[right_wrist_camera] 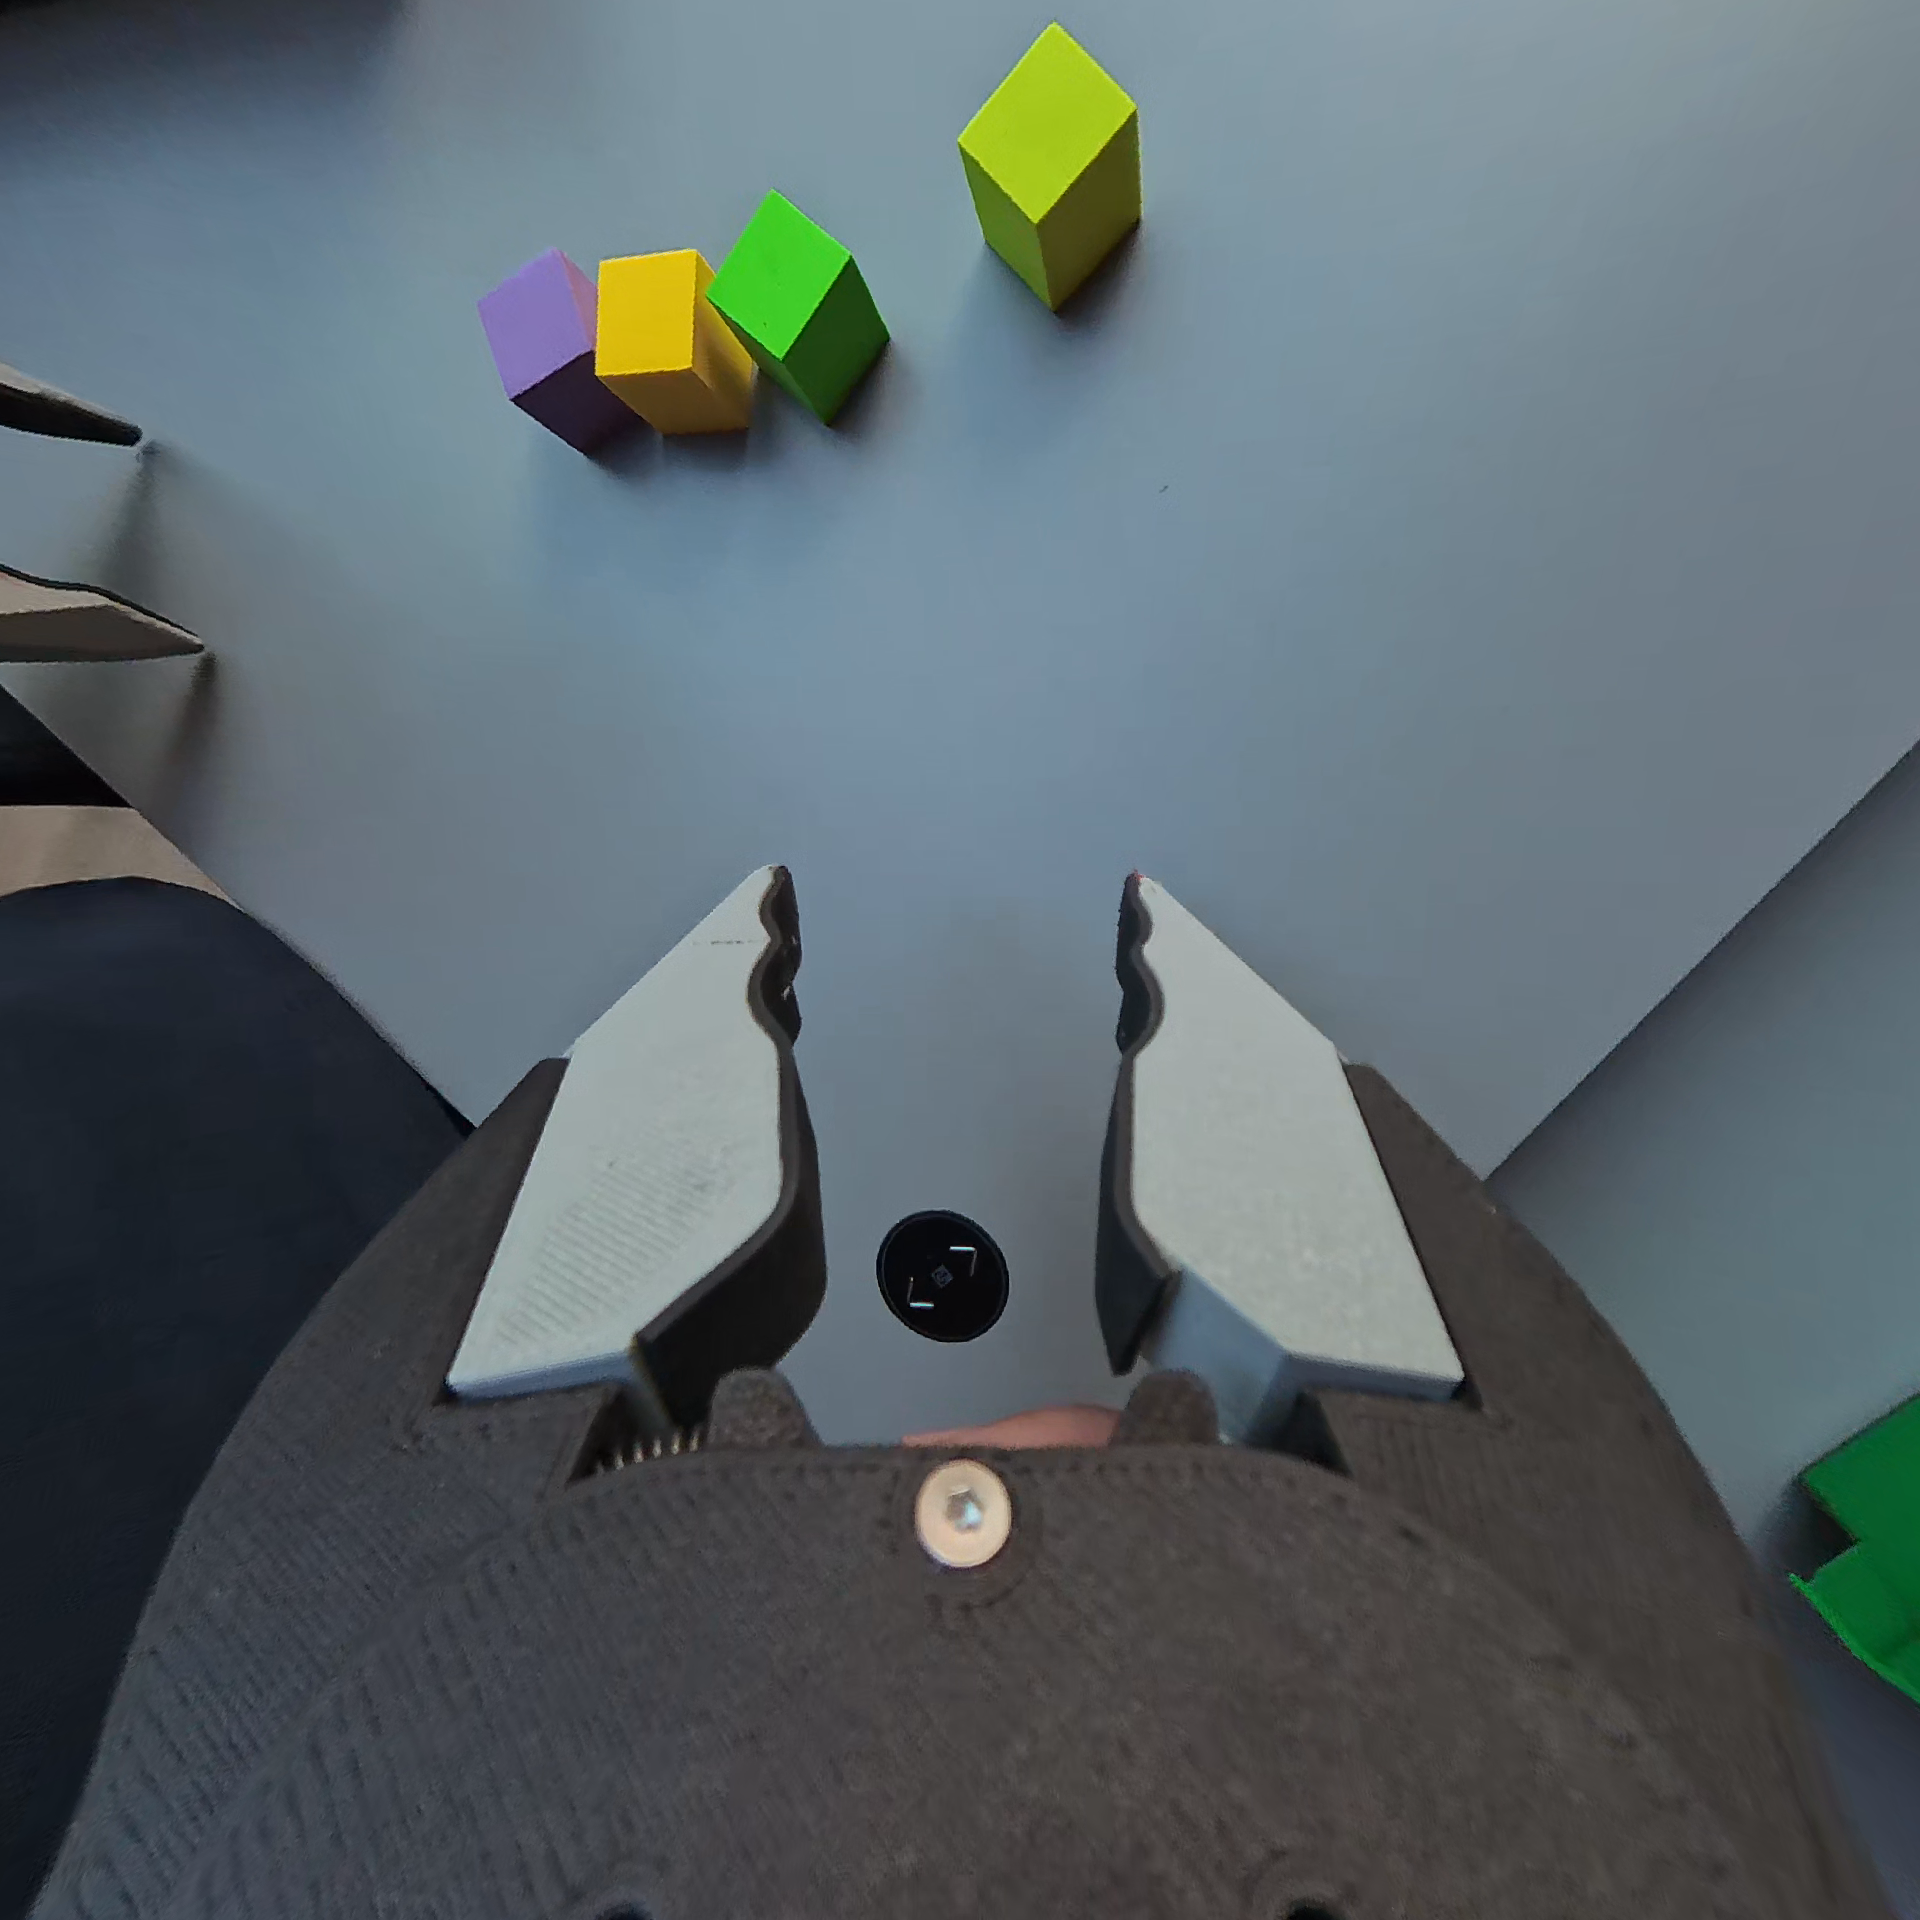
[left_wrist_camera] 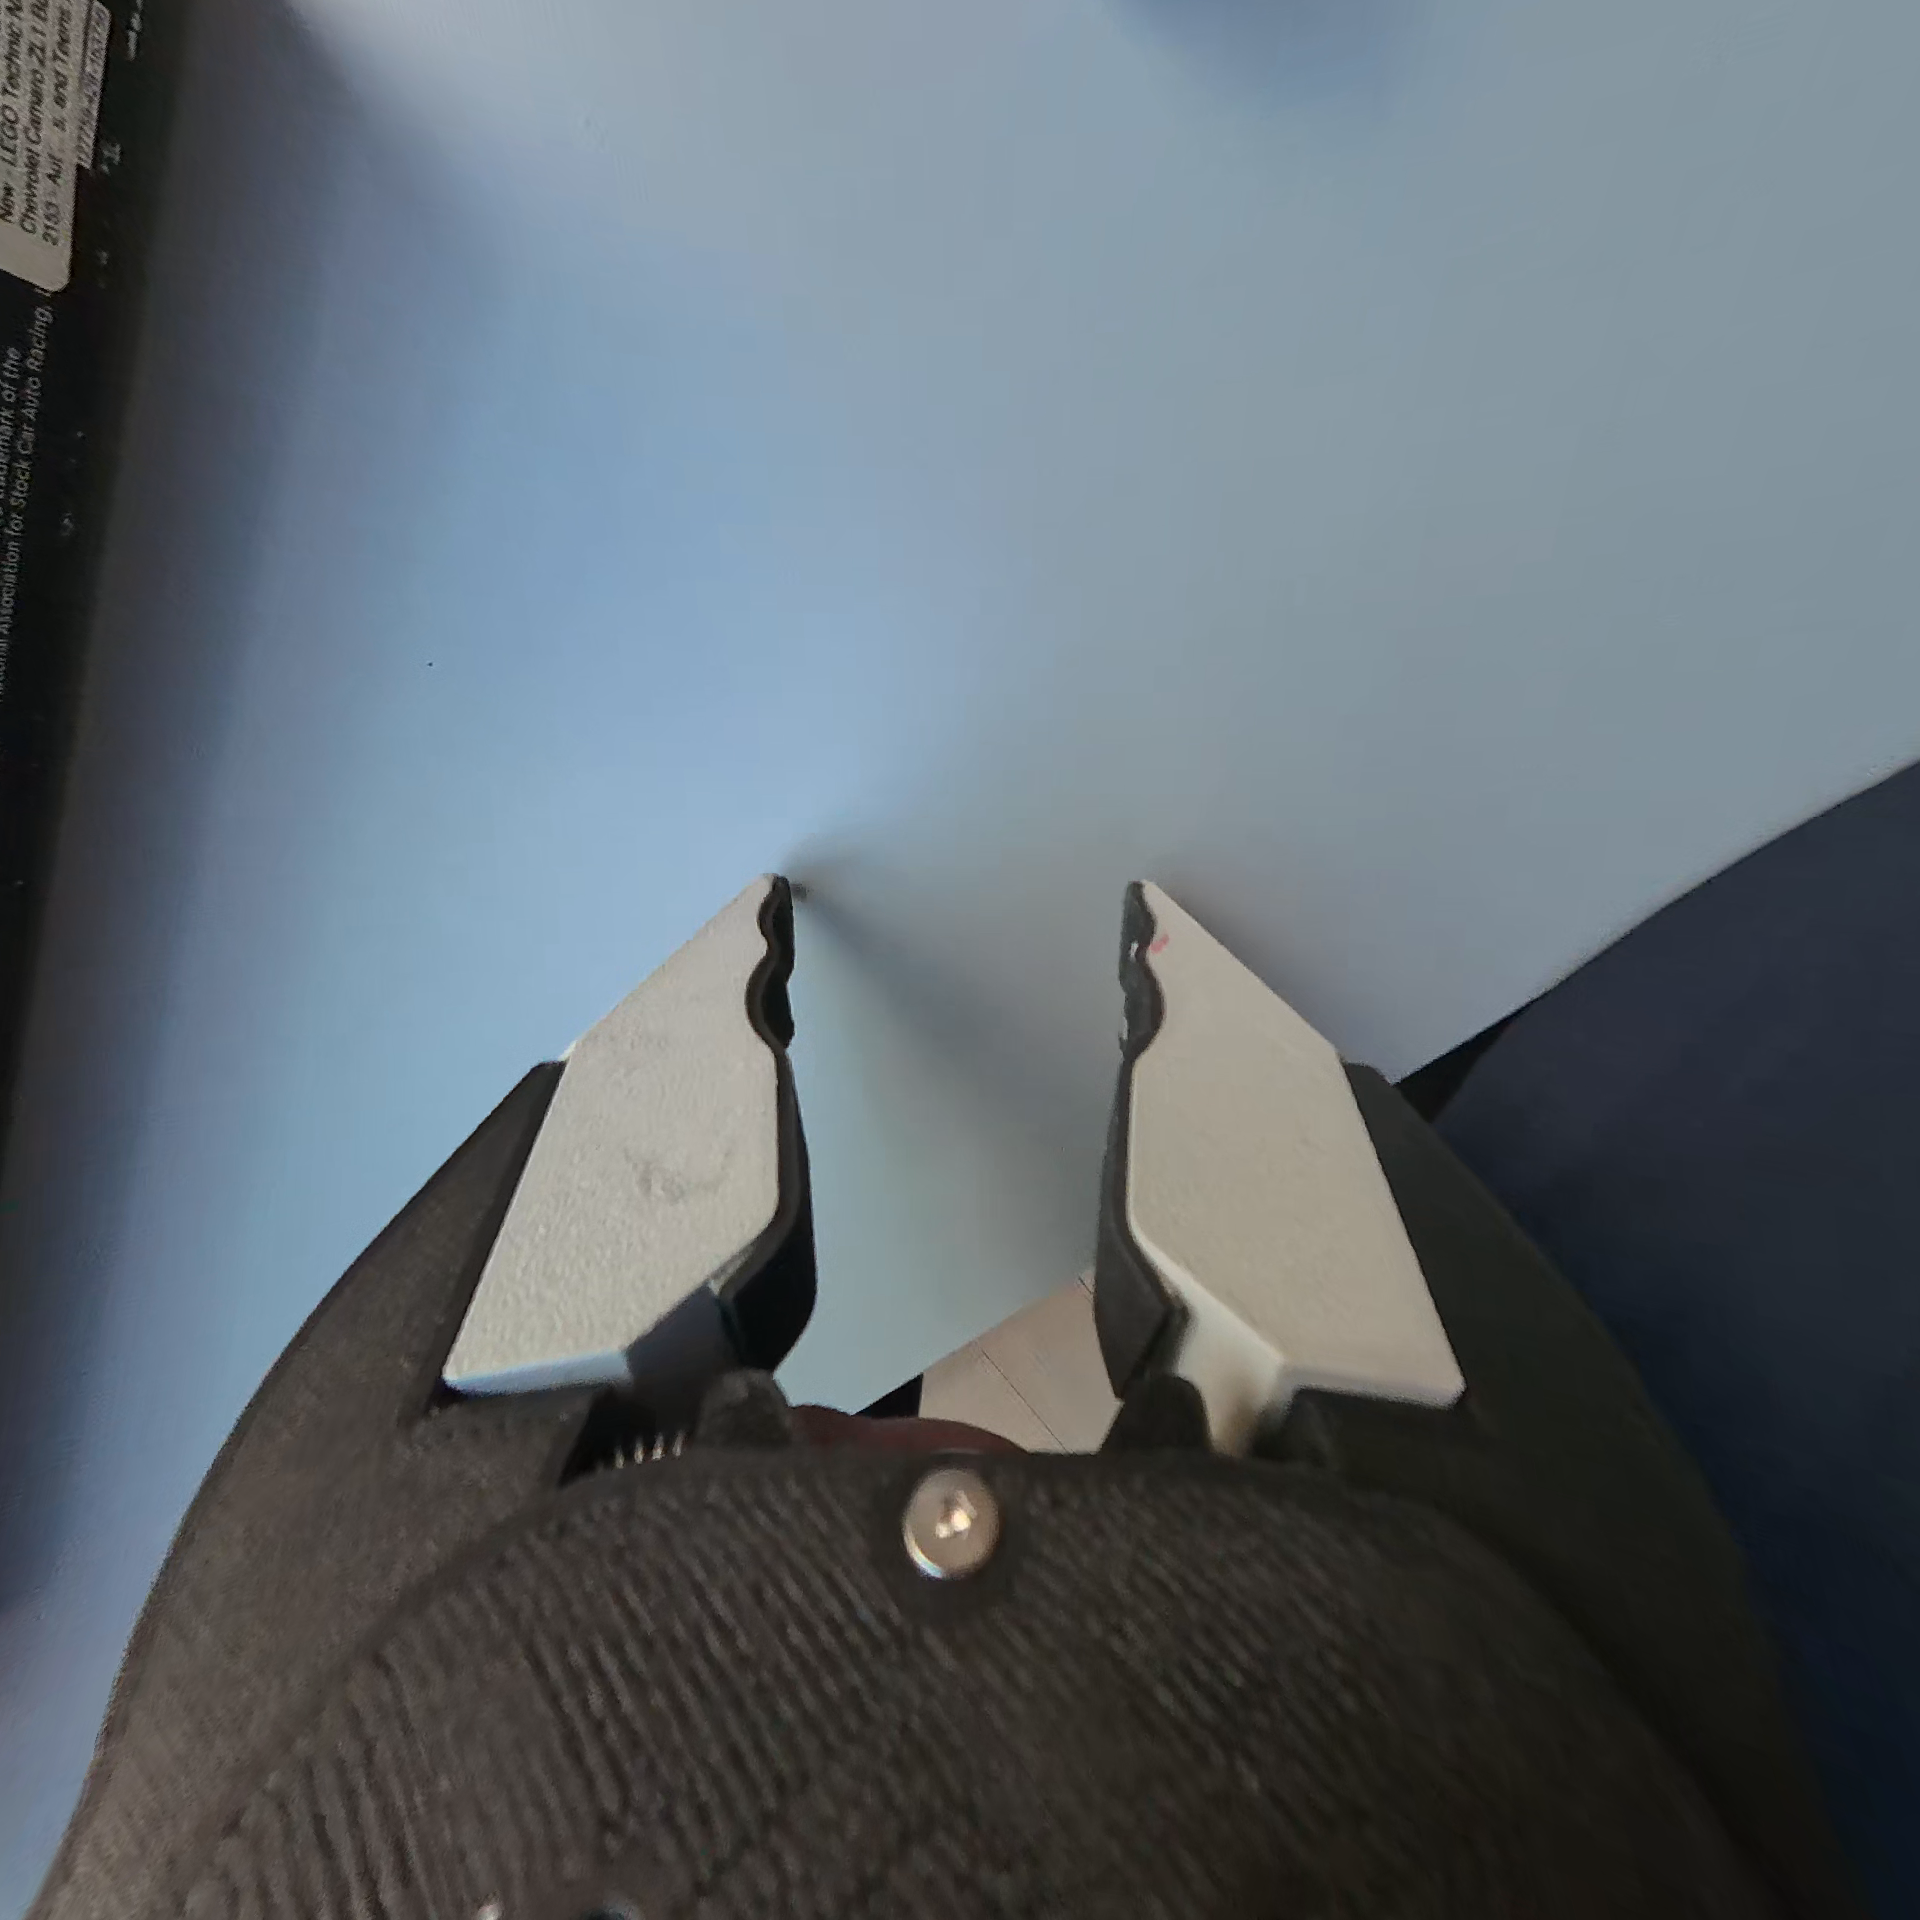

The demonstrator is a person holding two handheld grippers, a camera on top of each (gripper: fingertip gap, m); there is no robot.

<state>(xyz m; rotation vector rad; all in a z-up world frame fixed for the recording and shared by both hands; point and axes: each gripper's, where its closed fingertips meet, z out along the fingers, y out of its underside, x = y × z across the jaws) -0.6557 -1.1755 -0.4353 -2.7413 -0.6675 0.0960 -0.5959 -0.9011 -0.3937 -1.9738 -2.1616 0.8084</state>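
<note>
My left gripper [left_wrist_camera: 958, 888] is open and empty, its fingertips close over the bare blue table [left_wrist_camera: 935, 468]. My right gripper [right_wrist_camera: 956, 878] is open and empty above the same table [right_wrist_camera: 1039, 644]. Ahead of it stand a purple block [right_wrist_camera: 540, 332], a yellow block [right_wrist_camera: 665, 338] and a green block [right_wrist_camera: 795, 301] touching in a row, and a lime block [right_wrist_camera: 1055, 166] apart to the right. A small black round disc [right_wrist_camera: 942, 1276] lies on the table between the right gripper's fingers, near their base. The left gripper's fingertips [right_wrist_camera: 94, 623] show at the left edge of the right wrist view.
A black box with a white label [left_wrist_camera: 42, 312] stands along the left edge of the left wrist view. The table edge [right_wrist_camera: 1662, 987] runs diagonally at the right. A green stepped piece [right_wrist_camera: 1870, 1558] lies beyond it at the lower right. A dark clothed leg [right_wrist_camera: 156, 1091] is at the left.
</note>
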